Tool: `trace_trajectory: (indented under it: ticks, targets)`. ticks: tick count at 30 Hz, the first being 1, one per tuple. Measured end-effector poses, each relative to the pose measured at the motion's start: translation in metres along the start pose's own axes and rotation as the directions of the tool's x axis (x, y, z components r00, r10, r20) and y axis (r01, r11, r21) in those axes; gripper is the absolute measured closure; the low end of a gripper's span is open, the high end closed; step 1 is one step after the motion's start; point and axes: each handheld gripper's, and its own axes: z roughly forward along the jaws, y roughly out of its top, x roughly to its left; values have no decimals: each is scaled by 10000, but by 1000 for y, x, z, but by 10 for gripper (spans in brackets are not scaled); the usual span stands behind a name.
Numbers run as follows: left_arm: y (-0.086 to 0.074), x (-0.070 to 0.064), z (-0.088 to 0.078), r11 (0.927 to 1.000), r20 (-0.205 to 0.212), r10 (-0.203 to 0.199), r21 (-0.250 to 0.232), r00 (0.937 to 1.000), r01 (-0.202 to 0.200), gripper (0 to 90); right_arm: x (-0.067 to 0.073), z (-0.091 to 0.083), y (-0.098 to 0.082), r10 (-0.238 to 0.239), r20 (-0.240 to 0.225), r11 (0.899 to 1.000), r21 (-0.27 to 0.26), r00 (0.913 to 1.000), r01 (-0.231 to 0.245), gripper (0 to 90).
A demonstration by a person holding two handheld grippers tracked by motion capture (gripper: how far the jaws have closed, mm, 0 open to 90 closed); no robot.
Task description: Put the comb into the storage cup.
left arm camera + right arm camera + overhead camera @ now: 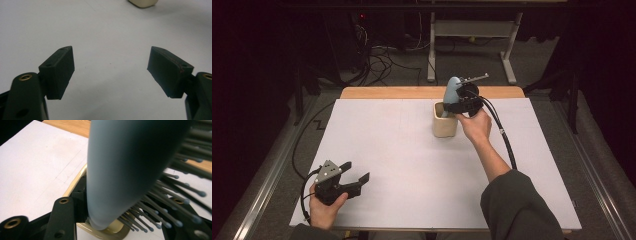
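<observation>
- One hairbrush (120,170), pale blue-grey, stands head-up between the jaws of the right gripper (464,102), its lower end down inside the cup.
- One cream cup (445,122) sits on the bench (402,160), directly below those jaws.
- The right jaws flank the brush loosely; I cannot tell whether the pads press on it.
- The left gripper (110,72) rests low over bare bench, its jaws spread wide with nothing between them; the cup lies far ahead of them.
- Two grippers, two hands.
</observation>
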Motion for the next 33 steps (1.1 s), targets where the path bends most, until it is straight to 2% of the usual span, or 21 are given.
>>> trace_trajectory:
  ticks: [10,25,33]
  targets:
    - [0,0,0,10000,-4,7,4,10000,-7,226,-4,-1,-1,98,190,9999,56,9998,-99,448]
    - [0,0,0,10000,-45,6,-17,10000,-6,226,-8,-2,-3,61,-125,9999,125,9999,-60,367]
    - [0,0,-1,10000,-91,-18,-47,10000,18,225,-6,-3,-4,14,-61,10000,95,10000,-13,354]
